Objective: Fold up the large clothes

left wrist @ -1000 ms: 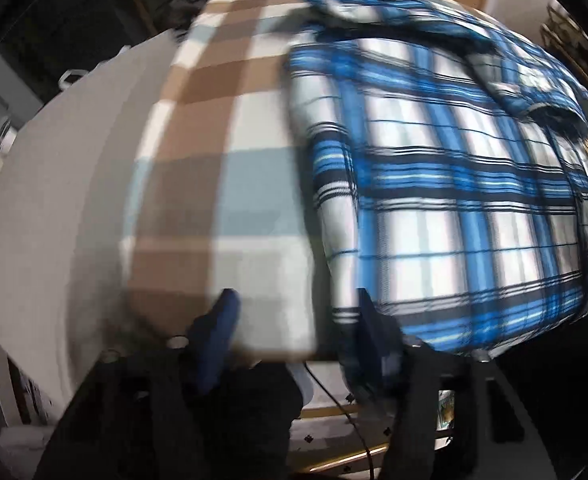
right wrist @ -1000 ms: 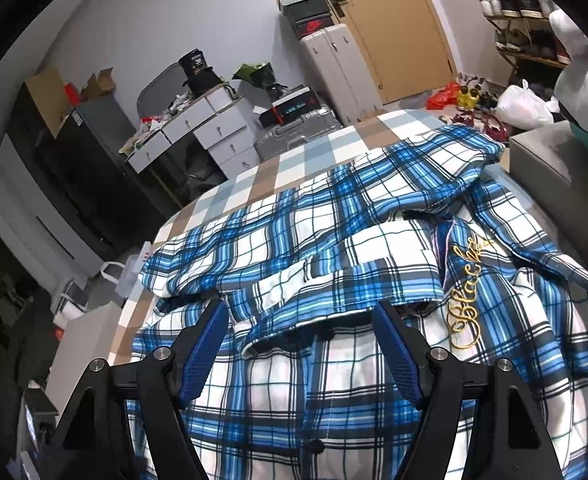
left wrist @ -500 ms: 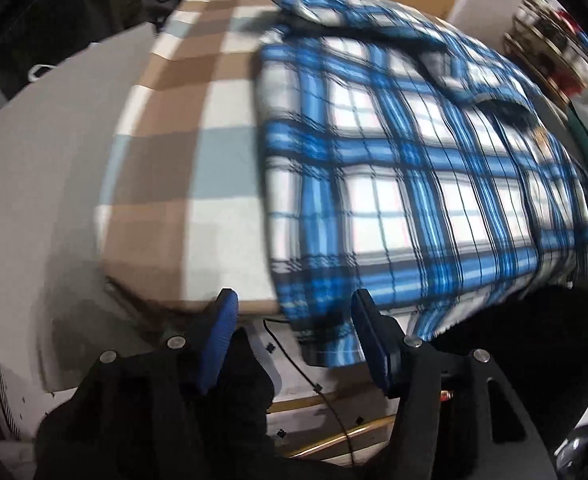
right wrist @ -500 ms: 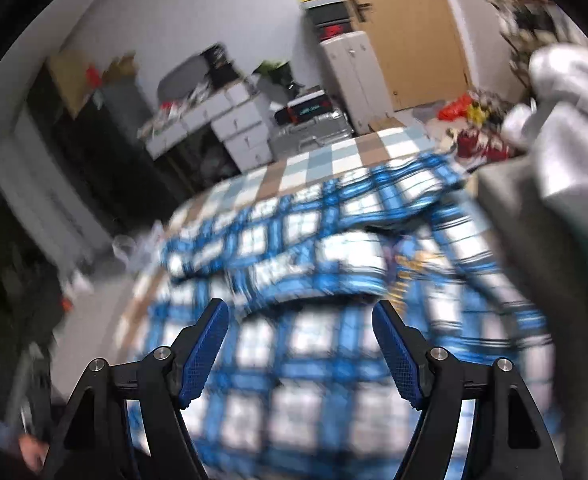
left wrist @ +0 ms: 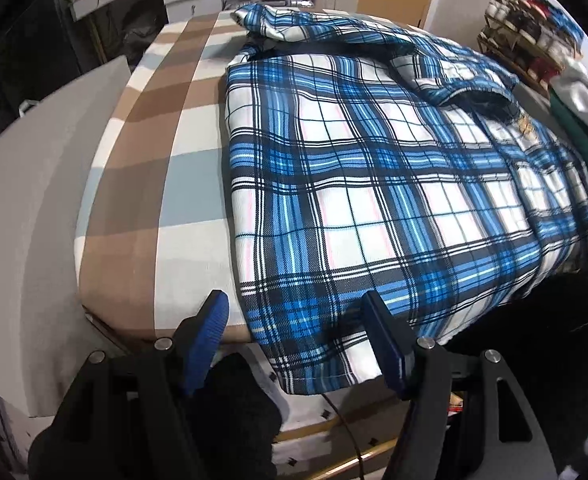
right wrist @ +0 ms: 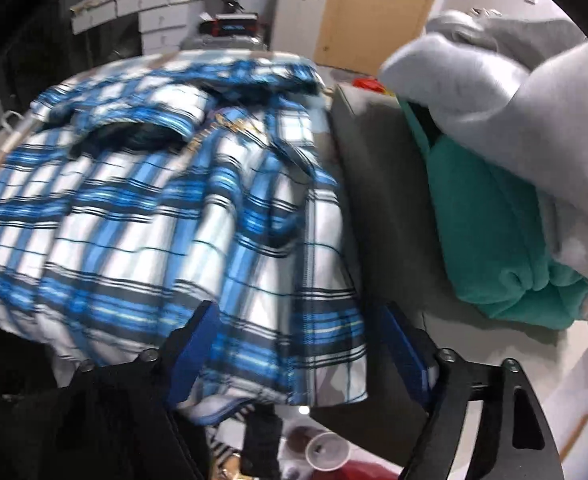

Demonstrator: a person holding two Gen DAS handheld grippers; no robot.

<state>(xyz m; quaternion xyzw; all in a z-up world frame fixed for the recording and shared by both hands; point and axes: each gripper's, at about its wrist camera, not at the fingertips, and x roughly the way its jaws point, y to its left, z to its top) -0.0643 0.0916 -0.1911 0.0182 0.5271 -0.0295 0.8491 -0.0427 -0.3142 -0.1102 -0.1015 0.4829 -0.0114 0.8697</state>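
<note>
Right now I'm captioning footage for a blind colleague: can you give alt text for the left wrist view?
A blue-and-white plaid shirt lies spread on a bed with a brown, white and pale-blue checked cover, its hem corner hanging over the near edge. The left gripper, with blue-padded fingers, stands open around that corner.

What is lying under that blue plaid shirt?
The blue plaid shirt lies on a checked brown, white and pale-blue bed cover, bare to one side. Anything beneath the shirt's middle is covered, so it cannot be seen.
</note>
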